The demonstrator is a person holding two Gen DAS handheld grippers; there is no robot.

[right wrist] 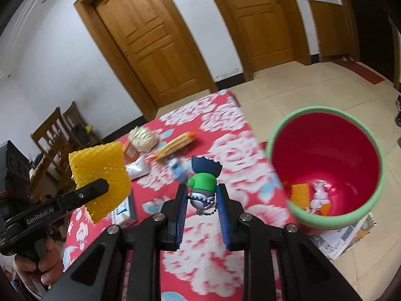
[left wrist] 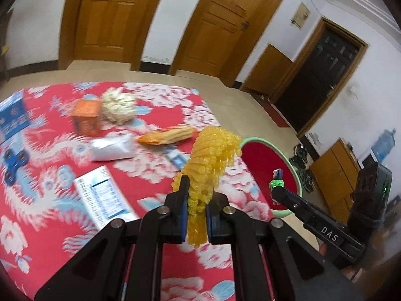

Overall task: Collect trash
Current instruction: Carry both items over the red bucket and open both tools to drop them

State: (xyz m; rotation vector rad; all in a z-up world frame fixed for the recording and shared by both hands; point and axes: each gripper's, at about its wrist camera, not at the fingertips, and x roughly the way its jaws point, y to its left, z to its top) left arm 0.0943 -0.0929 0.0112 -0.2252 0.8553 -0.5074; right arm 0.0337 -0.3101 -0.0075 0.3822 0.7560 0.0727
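My left gripper (left wrist: 196, 195) has its jaws clamped on a yellow foam net (left wrist: 213, 150), held above the tabletop (left wrist: 50, 200); my right gripper (right wrist: 201, 195) grips a small green toy figure (right wrist: 203, 183) with a bead chain, jaws closed on it; the red bin (right wrist: 351, 145) with a green rim stands on the floor just beside the tabletop's edge, some scraps lying at its bottom.

Your yellow foam net (left wrist: 208, 165) stands upright, pinched. Your small green figure keychain (right wrist: 203, 188) hangs near the red bin (right wrist: 371, 150).
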